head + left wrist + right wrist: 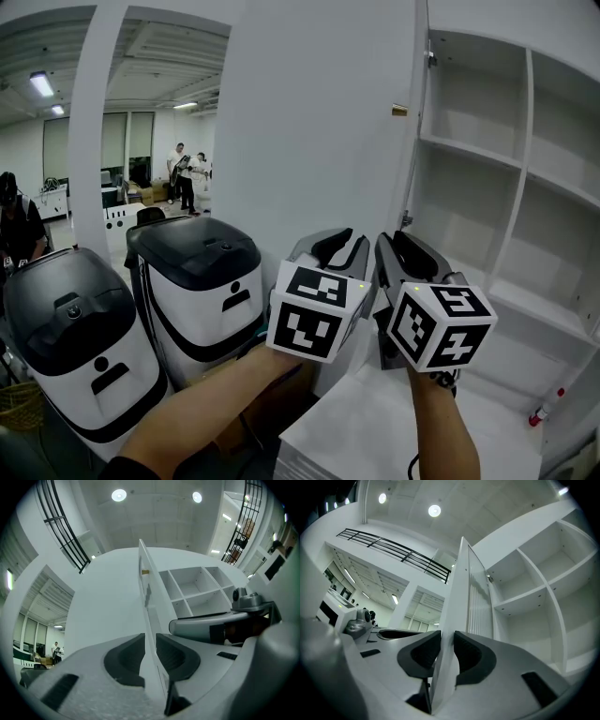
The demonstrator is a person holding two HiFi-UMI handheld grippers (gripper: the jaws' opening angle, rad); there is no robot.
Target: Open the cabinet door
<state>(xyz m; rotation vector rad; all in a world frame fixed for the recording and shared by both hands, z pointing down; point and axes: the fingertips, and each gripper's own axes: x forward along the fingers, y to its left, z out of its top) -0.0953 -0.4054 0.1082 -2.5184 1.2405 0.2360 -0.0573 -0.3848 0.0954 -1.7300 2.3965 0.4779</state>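
Observation:
The white cabinet door (319, 122) stands swung out, and its free edge runs down between my two grippers. My left gripper (339, 239) sits on that edge at about waist height. In the left gripper view its dark pads (129, 660) press on both faces of the door (108, 602), so my left gripper (150, 648) is shut on it. My right gripper (405, 242) is just beside it on the cabinet side. In the right gripper view the door edge (459, 597) stands between the jaws of my right gripper (447, 651), and the pads lie close along it without clamping.
The open cabinet shows bare white shelves (487, 159) on the right. Two black-and-white machines (202, 281) (75, 328) stand left of the door. A red-capped marker (544, 411) lies on the white surface (375, 431) below. People stand far back (187, 173), and one person stands at the left edge (14, 225).

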